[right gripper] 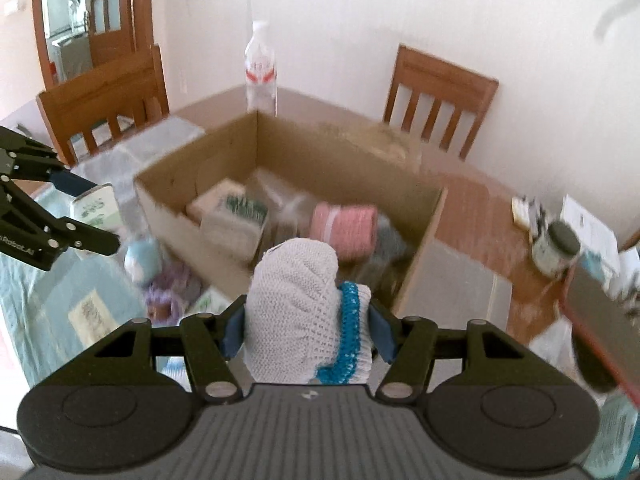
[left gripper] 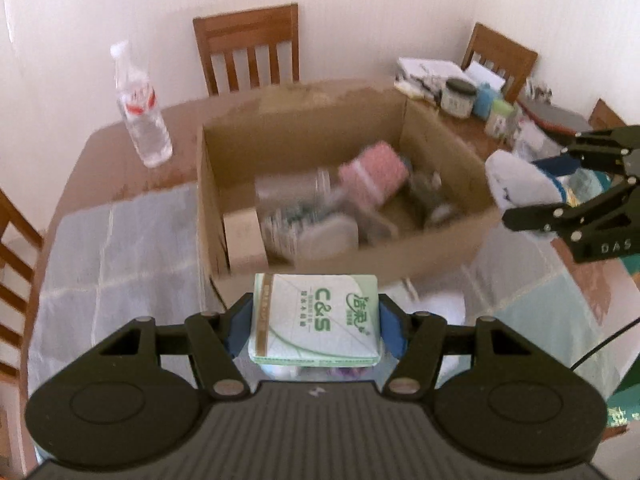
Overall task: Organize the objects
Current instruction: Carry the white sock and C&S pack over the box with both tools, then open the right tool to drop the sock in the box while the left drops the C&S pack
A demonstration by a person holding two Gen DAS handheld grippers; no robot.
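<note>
An open cardboard box (left gripper: 448, 136) (right gripper: 420, 248) stands on the table and holds several items, among them a pink roll (left gripper: 376, 172) (right gripper: 346, 222) and small cartons. My left gripper (left gripper: 316, 330) is shut on a green and white tissue pack (left gripper: 316, 316), held just before the box's near wall. It also shows in the right wrist view (right gripper: 80, 216). My right gripper (right gripper: 306, 328) is shut on a white knitted glove with a blue cuff (right gripper: 296, 300), held near the box's edge. It also shows in the left wrist view (left gripper: 532, 196) with the glove (left gripper: 520, 184).
A clear water bottle (left gripper: 140, 112) (right gripper: 261, 68) stands beyond the box. Wooden chairs (left gripper: 250, 48) (right gripper: 438, 96) ring the table. Jars and papers (left gripper: 460, 92) (right gripper: 556, 246) crowd the far right. Small items (right gripper: 160, 280) lie on the cloth by the box.
</note>
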